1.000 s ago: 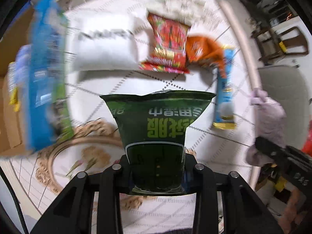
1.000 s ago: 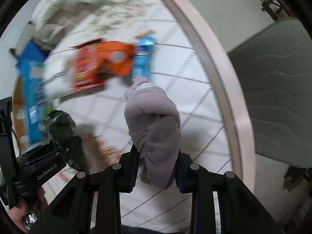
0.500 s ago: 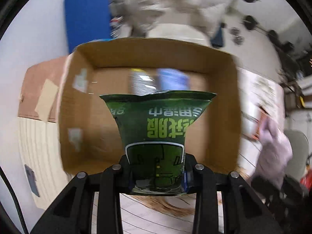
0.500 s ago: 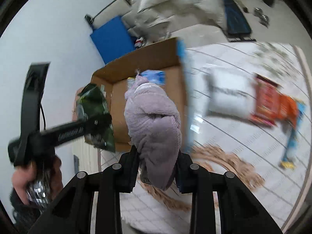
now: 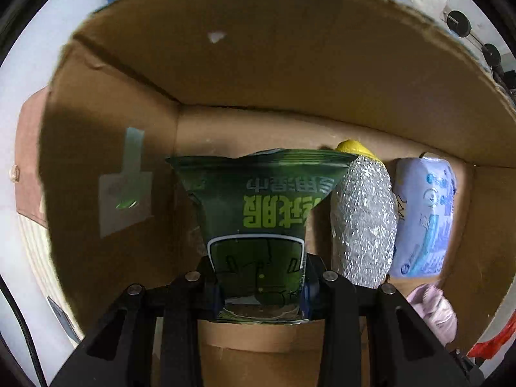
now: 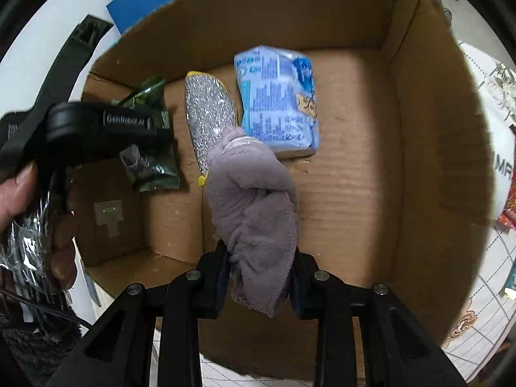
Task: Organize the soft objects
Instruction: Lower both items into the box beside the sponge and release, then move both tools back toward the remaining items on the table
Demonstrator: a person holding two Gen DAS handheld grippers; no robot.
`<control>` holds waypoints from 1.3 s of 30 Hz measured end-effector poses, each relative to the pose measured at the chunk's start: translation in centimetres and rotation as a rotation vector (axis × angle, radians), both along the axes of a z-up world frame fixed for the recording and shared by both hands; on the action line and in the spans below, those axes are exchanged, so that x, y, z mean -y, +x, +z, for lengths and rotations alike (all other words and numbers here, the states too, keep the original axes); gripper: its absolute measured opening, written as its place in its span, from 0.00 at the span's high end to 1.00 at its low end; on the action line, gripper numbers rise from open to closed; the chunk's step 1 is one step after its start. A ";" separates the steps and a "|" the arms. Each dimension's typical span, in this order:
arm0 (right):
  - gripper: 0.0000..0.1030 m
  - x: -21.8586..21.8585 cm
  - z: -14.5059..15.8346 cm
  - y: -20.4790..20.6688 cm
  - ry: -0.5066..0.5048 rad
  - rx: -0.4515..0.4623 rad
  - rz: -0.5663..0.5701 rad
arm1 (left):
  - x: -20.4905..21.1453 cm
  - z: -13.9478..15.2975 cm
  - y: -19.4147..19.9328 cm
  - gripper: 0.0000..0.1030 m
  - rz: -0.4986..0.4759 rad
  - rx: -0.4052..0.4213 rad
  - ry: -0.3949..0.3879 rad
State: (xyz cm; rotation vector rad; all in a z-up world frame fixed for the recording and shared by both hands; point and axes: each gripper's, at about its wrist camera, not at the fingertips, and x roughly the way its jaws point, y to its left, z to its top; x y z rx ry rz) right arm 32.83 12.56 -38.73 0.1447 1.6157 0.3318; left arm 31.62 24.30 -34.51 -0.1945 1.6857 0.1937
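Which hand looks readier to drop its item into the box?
Left, probably. The left gripper holds the green snack bag low inside the cardboard box, beside the silver sponge.

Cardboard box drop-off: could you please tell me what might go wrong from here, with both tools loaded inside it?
1. The left tool and right tool work close together in the cardboard box; they could collide.
2. The purple towel hangs above the silver sponge and blue pack; released here, it may land on them.
3. The green snack bag, dropped beside the sponge, might lean onto it.
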 end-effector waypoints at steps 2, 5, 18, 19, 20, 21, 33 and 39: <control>0.68 -0.4 -0.5 0.0 -0.010 -0.005 -0.002 | 0.2 -0.5 0.0 0.69 -0.012 -0.005 0.003; 0.68 -1.0 -1.1 -0.2 -0.018 -0.011 -0.001 | 0.7 -1.0 0.0 0.69 -0.026 -0.014 0.015; 0.10 -1.0 0.5 -1.0 -0.045 -0.025 0.001 | 2.1 5.1 -0.7 0.12 -0.078 0.094 0.067; 0.03 -0.7 1.3 -1.0 -0.061 -0.009 0.001 | 2.0 6.6 -0.6 0.09 -0.074 0.122 0.063; 0.01 -0.5 2.0 -1.1 -0.073 0.010 0.003 | 2.1 7.6 -1.3 0.06 -0.067 0.144 0.056; 0.00 -0.4 3.0 -1.2 -0.089 0.043 0.007 | 2.3 8.5 -1.9 0.01 -0.058 0.166 0.044; 0.00 4.6 13.9 -5.8 -0.221 0.338 -0.011 | 2.3 17.9 -9.5 0.01 -0.042 0.393 0.090; 0.00 6.2 17.2 -9.3 -0.198 0.386 0.004 | 3.8 20.7 -13.8 0.01 -0.027 0.479 0.110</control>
